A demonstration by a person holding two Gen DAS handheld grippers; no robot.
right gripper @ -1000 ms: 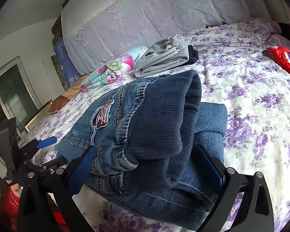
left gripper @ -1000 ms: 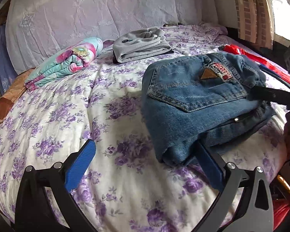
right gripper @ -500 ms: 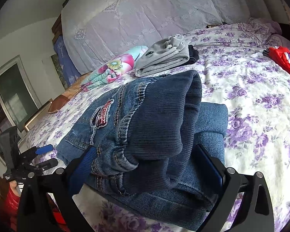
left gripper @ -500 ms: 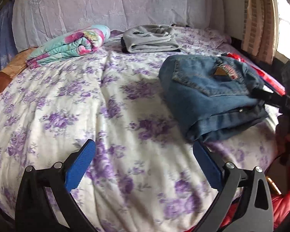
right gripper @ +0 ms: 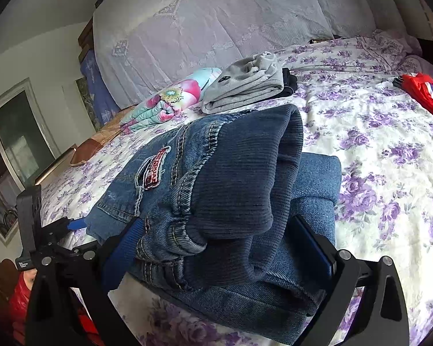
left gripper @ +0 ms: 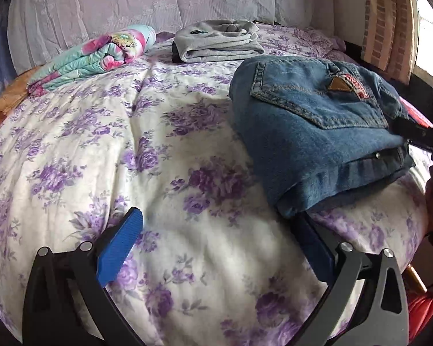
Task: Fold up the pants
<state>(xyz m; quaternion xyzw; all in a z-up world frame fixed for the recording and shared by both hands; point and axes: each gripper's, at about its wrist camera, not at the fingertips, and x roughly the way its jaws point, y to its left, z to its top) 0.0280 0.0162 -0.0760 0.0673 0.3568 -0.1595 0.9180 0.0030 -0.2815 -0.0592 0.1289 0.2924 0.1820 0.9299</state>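
Observation:
The folded blue jeans (left gripper: 311, 132) lie in a thick bundle on the floral bedspread (left gripper: 130, 150). My left gripper (left gripper: 216, 248) is open and empty, with its right finger beside the bundle's near corner. In the right wrist view the jeans (right gripper: 231, 201) fill the space between the fingers of my right gripper (right gripper: 219, 248), whose wide-set jaws stand around the waistband end. The left gripper (right gripper: 57, 230) shows at the far side of the jeans there.
A folded grey garment (left gripper: 216, 41) and a rolled colourful blanket (left gripper: 98, 54) lie near the pillows at the head of the bed. A red garment (right gripper: 427, 92) lies at the bed's right side. The bed's edge runs just below my grippers.
My left gripper pulled back from the jeans, then came in again to their near corner. The right gripper and the jeans have not moved.

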